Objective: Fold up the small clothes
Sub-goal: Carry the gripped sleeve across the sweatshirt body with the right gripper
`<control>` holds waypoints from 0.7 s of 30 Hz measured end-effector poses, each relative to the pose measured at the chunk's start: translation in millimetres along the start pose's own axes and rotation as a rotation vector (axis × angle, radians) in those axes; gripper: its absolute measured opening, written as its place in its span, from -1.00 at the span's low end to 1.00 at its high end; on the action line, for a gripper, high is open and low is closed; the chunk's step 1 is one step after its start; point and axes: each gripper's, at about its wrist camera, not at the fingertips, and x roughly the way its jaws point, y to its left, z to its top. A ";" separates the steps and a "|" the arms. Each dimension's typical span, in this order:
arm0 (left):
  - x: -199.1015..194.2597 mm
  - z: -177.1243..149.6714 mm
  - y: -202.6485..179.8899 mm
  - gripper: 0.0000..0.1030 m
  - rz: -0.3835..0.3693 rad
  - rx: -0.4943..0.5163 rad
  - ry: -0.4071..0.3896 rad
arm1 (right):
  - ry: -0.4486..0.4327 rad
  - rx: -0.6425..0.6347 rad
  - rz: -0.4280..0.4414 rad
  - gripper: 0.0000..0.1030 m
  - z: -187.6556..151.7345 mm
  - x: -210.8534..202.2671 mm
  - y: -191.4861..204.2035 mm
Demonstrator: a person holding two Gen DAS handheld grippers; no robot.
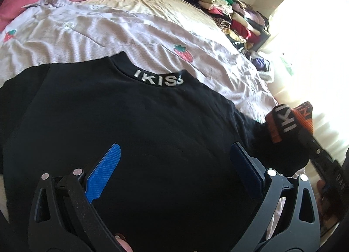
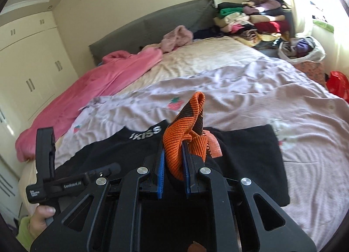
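A black top (image 1: 130, 125) with white "IKISS" lettering on its collar lies flat on the bed, collar away from me; it also shows in the right wrist view (image 2: 250, 160). My left gripper (image 1: 174, 156) is open, hovering over the middle of the top's body with nothing between its blue pads. My right gripper (image 2: 173, 153) is shut on the orange-and-black ribbed cuff (image 2: 183, 138) of the top's right sleeve, lifted above the garment. In the left wrist view that cuff (image 1: 290, 121) is at the right, with the right gripper behind it.
A lilac strawberry-print sheet (image 2: 240, 99) covers the bed under the top. A pink blanket (image 2: 98, 86) lies along the left side. Stacks of folded clothes (image 2: 250, 20) sit at the far right by the headboard. A white bag (image 2: 305, 51) and red bag (image 2: 338, 83) stand beside the bed.
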 end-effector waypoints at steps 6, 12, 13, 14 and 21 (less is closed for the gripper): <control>-6.2 4.3 12.0 0.82 -0.038 -0.047 -0.012 | 0.019 -0.063 0.044 -0.55 -6.1 16.8 26.5; 1.9 -1.6 3.5 0.67 -0.080 -0.041 0.030 | -0.001 -0.083 0.036 -0.15 -2.7 10.0 27.9; 6.0 -4.2 -1.1 0.54 -0.090 -0.040 0.050 | -0.002 -0.080 0.019 -0.15 -1.7 8.8 25.0; 8.9 -6.2 -3.3 0.39 -0.093 -0.037 0.062 | -0.001 -0.074 -0.001 -0.15 -0.9 7.7 20.5; 51.8 -28.1 -34.2 0.11 -0.115 -0.023 0.206 | 0.000 -0.034 -0.119 -0.14 1.2 1.1 -7.1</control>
